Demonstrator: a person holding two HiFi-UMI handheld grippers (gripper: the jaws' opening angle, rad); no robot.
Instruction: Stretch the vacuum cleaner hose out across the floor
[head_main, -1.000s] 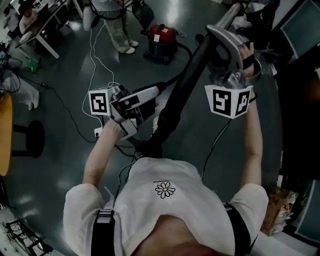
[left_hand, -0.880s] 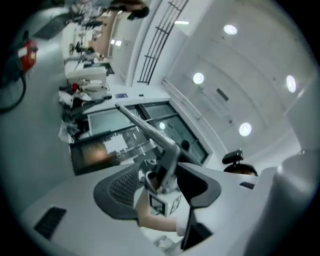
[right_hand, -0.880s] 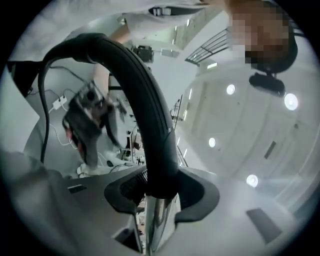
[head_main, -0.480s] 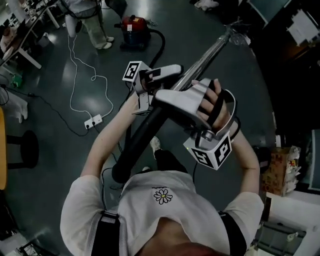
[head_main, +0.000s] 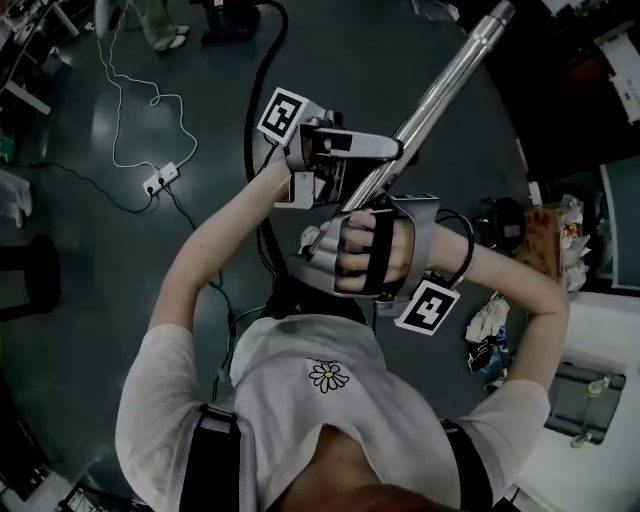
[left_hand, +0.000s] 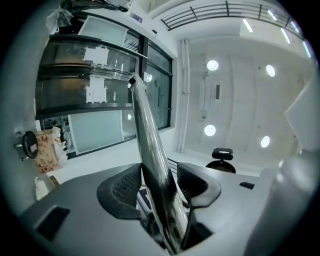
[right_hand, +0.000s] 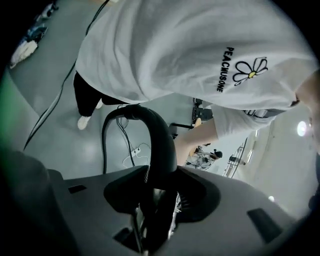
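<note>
Dark, glossy grey floor (head_main: 80, 280) fills the head view, with a white cable (head_main: 130, 110) snaking over it to a power strip (head_main: 160, 178) at the upper left and boxes and bags (head_main: 545, 235) crowded along the right edge. The left gripper view looks up instead, at a pale ceiling with round lights (left_hand: 212, 65) and a glass-fronted wall (left_hand: 95, 130).

The black hose (head_main: 252, 120) comes in from the top edge, curves down across the floor to the person's feet, then rises to the right tool (head_main: 315, 248). In the right gripper view the hose (right_hand: 162, 145) arches up out of the right tool (right_hand: 160, 192), whose jaws stand narrow and press on it from both sides, and bends back down towards the floor (the person's white daisy shirt (right_hand: 200, 50) hangs just behind it).

The hose's metal wand (head_main: 450, 80) slants away to the upper right, off the floor. The left tool (head_main: 392, 152) grips it: in its own view the chrome wand (left_hand: 150, 150) runs straight between the jaws of the left tool (left_hand: 159, 181), held close on either side. Both tools sit close together in front of the person's chest.
</note>
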